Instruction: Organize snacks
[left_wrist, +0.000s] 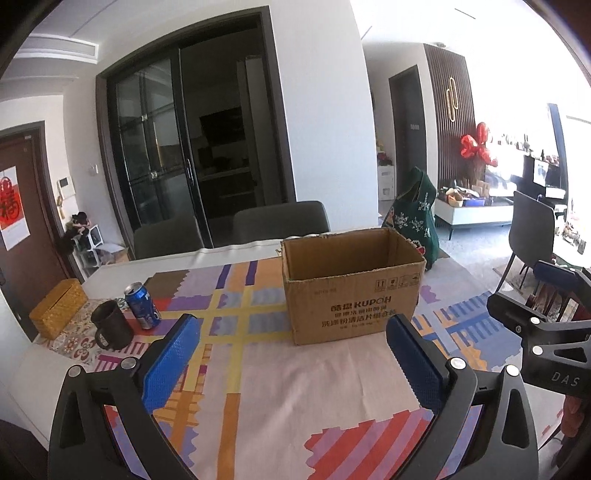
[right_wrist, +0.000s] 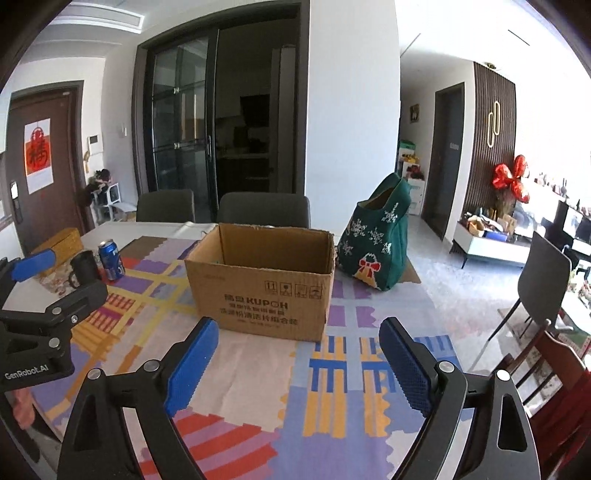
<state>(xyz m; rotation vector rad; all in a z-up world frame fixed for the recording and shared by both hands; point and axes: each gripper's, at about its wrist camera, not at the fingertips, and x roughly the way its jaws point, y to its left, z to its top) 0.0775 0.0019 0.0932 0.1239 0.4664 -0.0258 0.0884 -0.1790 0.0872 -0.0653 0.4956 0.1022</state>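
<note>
On the patterned surface the cardboard box looks empty; both claws, left claw and right claw, are spread, holding nothing; sorting seems unstarted.

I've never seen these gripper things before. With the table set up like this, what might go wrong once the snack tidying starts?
Three things I would watch, all guesses.

The blue soda can stands right beside the dark mug; reaching for one might knock over the other.

The cardboard box looks light on a loose tablecloth, so a bump might slide it.

The green bag sits near the table's far edge, so tugging it could tip it off.

The left gripper and right gripper are open and empty.
</note>
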